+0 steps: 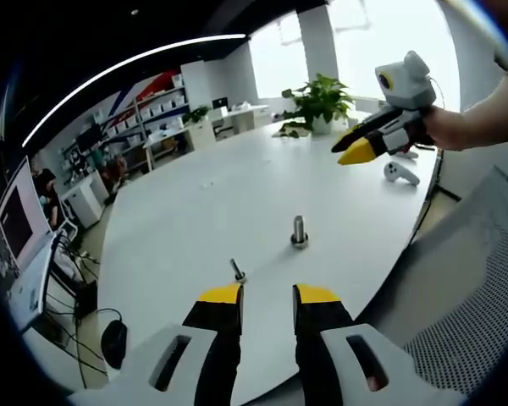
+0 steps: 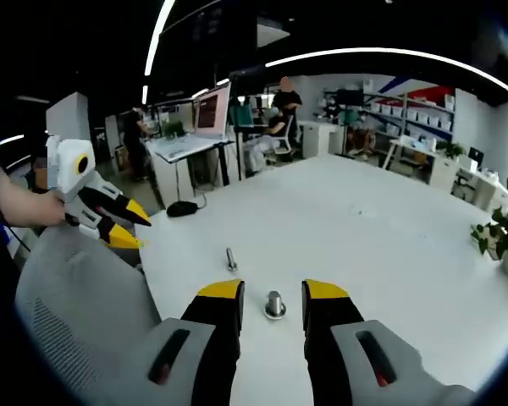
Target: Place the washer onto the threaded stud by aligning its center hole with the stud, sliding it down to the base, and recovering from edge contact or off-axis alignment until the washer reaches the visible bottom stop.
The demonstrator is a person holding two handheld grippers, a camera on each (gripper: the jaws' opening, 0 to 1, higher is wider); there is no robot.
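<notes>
Two grippers over a white table point(image 1: 237, 194) with threaded studs.
The left gripper point(image 1: 267, 296), jaws parted, faces a stud point(image 1: 299, 231) and thinner stud point(image 1: 237, 271); the right gripper point(image 1: 352, 152) hovers beyond.

Shiny metal stud point(image 1: 299, 231) on smooth, matt white table point(image 1: 203, 211).

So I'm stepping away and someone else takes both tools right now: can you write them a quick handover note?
Left tool: open, empty, low over the near edge of the white table.
Right tool: open, empty, its tips either side of the larger stud as seen in its own view; in the left gripper view it is raised above the table.
Larger stud: upright on the table, with a ring at its base that may be the washer or a flange; I cannot tell which.
Smaller stud: upright nearby, in front of the left tool.
Done: nothing is held.
Left: check the ring at the base; if it is no washer, find one and seat it.
</notes>
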